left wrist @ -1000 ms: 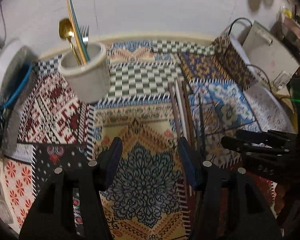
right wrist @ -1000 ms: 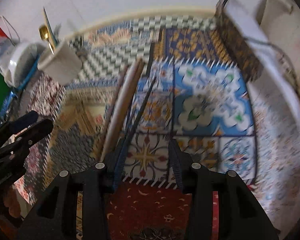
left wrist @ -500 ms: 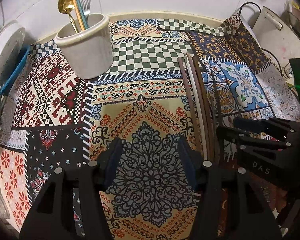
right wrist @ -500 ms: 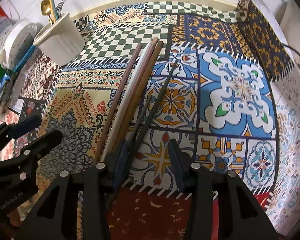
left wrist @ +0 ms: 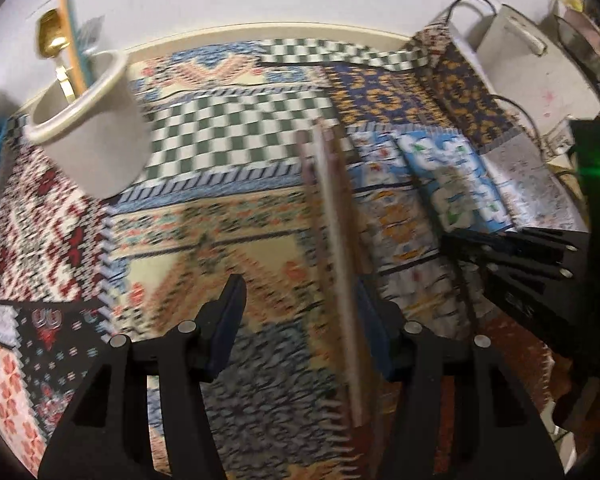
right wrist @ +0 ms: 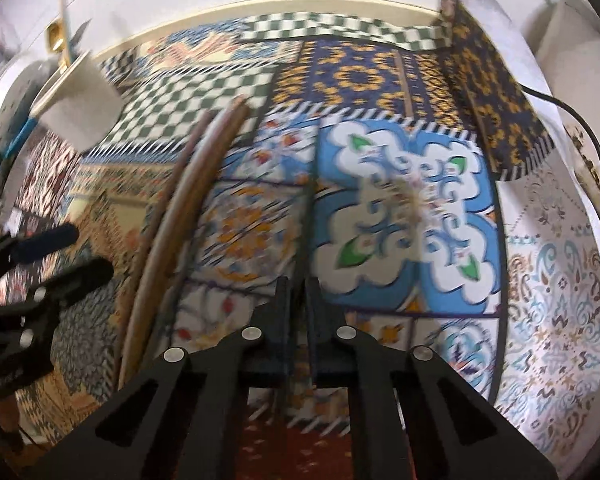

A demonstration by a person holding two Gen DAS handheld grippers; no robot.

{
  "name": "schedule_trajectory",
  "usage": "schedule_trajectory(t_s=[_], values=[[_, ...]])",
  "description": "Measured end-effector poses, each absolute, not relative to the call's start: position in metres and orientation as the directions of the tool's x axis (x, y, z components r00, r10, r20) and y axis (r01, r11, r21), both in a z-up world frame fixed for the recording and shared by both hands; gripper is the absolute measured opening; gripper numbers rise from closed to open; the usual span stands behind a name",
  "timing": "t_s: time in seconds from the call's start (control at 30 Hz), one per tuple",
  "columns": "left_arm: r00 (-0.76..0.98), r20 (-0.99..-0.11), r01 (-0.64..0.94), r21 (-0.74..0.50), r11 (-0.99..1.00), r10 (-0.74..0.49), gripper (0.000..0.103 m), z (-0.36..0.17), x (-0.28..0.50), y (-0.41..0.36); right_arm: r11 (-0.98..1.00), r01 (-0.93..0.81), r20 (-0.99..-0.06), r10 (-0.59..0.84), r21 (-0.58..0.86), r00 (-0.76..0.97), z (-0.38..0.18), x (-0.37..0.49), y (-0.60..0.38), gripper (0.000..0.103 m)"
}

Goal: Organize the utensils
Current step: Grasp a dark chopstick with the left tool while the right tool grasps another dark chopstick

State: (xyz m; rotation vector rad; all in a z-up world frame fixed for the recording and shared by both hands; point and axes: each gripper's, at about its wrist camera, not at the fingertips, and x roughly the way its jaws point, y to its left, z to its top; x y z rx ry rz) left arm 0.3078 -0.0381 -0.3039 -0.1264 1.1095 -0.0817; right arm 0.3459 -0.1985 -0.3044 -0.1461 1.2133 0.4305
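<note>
Right fingers just clenched on dark chopstick (long axis pointing toward wall).

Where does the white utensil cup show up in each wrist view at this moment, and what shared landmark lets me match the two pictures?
Left wrist: the white utensil cup is upper left, beyond the left gripper.
Right wrist: it is upper left too, nearer the edge, far left of the right gripper.
Shared landmark: the bundle of long chopsticks lying on the patterned cloth, right of the cup in both views.
</note>
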Motion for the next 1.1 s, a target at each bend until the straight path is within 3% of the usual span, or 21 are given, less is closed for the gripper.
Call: schedule_trajectory(t_s=[0.17,0.33,0.8,1.1], values=[[0.386,-0.897,0.085,-0.197,0.977,-0.215,0.032,-0.31,0.314,-0.066,0.918,-0.364,-0.924,0.268,0.159,0.272,-0.301,0.352,-0.209,0.006],[0.338,-0.913,0.13,-0.197,0.972,-0.23,0.024,-0.315,0.298,-0.082,0.909,-0.374,-0.925,0.289,0.184,0.247,-0.303,0.342,-0.211,0.006],[0.264,-0.939,0.124,-0.196,0.973,-0.223,0.018,-0.326,0.231,-0.076,0.908,-0.352,-0.935,0.305,0.227,0.183,-0.302,0.309,-0.223,0.008],[0.248,-0.942,0.123,-0.202,0.972,-0.227,0.004,-0.328,0.218,-0.087,0.908,-0.351,-0.935,0.306,0.229,0.18,-0.304,0.292,-0.227,0.008]])
